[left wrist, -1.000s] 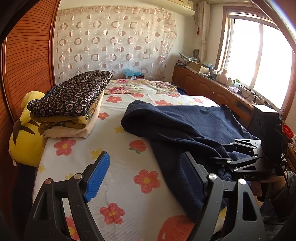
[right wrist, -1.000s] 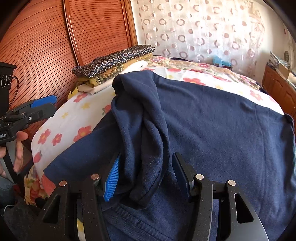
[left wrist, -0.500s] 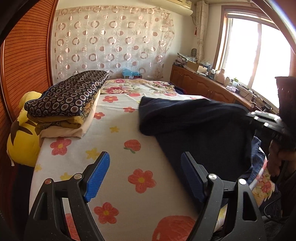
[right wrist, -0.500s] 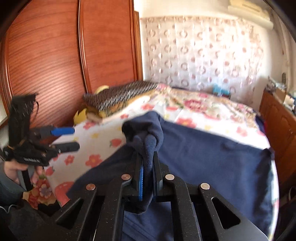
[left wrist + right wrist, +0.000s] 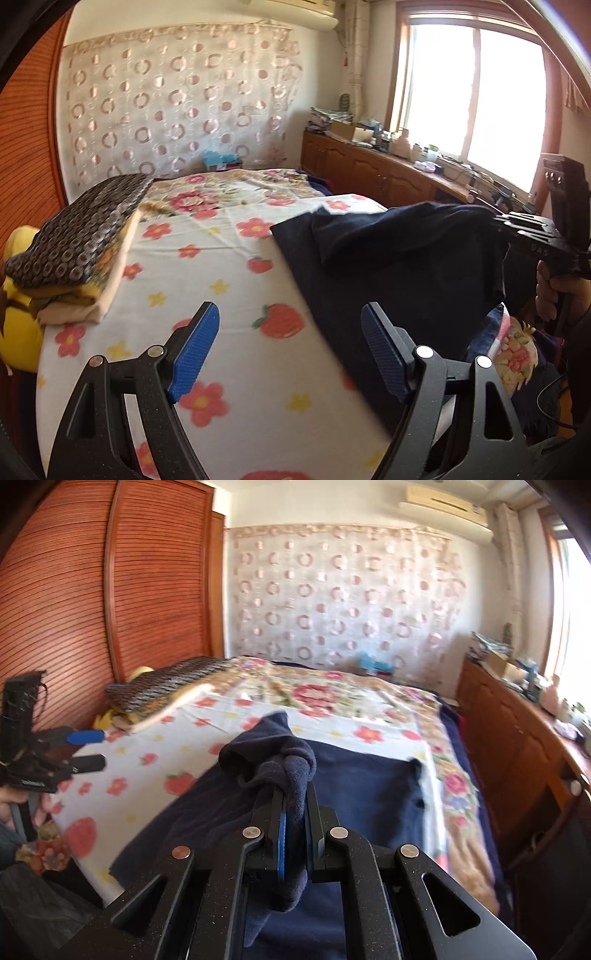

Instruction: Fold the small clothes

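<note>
A navy blue garment [image 5: 399, 266] lies on the right half of the flowered bed [image 5: 229, 295]. My right gripper [image 5: 291, 805] is shut on a bunched sleeve of the garment [image 5: 280, 760] and holds it lifted above the rest of the cloth [image 5: 362, 786]. It also shows at the right edge of the left wrist view [image 5: 532, 236]. My left gripper [image 5: 288, 332] is open and empty, above the bedsheet just left of the garment's edge. It also shows at the left of the right wrist view [image 5: 88, 749].
A stack of folded clothes [image 5: 77, 243] lies at the bed's left, over a yellow plush toy [image 5: 14, 325]. A wooden wardrobe [image 5: 92, 602] stands on the left. A wooden cabinet [image 5: 380, 173] with clutter runs under the window on the right.
My right gripper closed on the sleeve and lifted it up and to the right, dragging the garment. My left gripper stayed open and rose a little.
</note>
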A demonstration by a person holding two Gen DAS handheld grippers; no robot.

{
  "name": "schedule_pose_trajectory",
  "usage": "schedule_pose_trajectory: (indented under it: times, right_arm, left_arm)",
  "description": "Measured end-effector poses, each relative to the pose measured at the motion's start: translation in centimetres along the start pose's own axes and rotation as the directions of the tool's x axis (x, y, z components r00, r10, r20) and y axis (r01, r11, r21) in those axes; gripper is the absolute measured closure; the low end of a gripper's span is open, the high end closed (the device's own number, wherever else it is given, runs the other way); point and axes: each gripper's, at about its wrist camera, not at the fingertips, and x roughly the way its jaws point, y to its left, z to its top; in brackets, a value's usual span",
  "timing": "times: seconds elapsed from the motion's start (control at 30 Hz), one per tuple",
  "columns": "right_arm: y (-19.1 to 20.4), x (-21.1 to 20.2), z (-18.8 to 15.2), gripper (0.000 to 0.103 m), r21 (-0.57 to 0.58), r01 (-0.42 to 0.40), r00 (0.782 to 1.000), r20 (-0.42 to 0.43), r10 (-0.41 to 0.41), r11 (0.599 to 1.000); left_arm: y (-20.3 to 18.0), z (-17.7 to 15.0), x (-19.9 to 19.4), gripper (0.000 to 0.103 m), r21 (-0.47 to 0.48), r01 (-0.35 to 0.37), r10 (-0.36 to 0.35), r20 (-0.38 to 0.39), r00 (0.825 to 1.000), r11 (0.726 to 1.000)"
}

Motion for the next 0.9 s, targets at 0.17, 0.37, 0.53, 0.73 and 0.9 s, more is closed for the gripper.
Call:
schedule_pose_trajectory:
  times: [0.17, 0.37, 0.53, 0.73, 0.9]
  right_arm:
    - [-1.1, 0.5, -0.5, 0.096, 0.027, 0.054, 0.996, -0.068, -0.052, 0.998]
    - [-1.3, 0.2, 0.1, 0.096, 0.065, 0.087, 0.992, -0.094, -0.081, 0.994]
    - [-0.6, -0.4, -0.1, 0.096, 0.085, 0.091, 0.992, -0.098, -0.082, 0.992]
    - [-1.1, -0.9, -1.2, 0.077, 0.11, 0.168, 0.975, -0.165, -0.148, 0.98]
    - [-0.1, -3.7, -0.5, 0.07, 0.136, 0.179, 0.977, -0.144, -0.16, 0.974]
  left_arm:
    - [-2.6, 1.4, 1.3, 0.023, 0.045, 0.041, -0.041, -0.007, 0.999, 0.998]
    - [-4.8, 2.0, 2.9, 0.023, 0.087, 0.071, -0.068, -0.029, 0.997, 0.994]
    - [-5.6, 1.2, 4.1, 0.023, 0.092, 0.077, -0.072, -0.059, 0.996, 0.993]
    - [-5.8, -0.3, 6.0, 0.023, 0.078, 0.065, -0.055, -0.121, 0.991, 0.995]
    - [-6.3, -1.2, 6.9, 0.023, 0.08, 0.066, -0.053, -0.155, 0.986, 0.995]
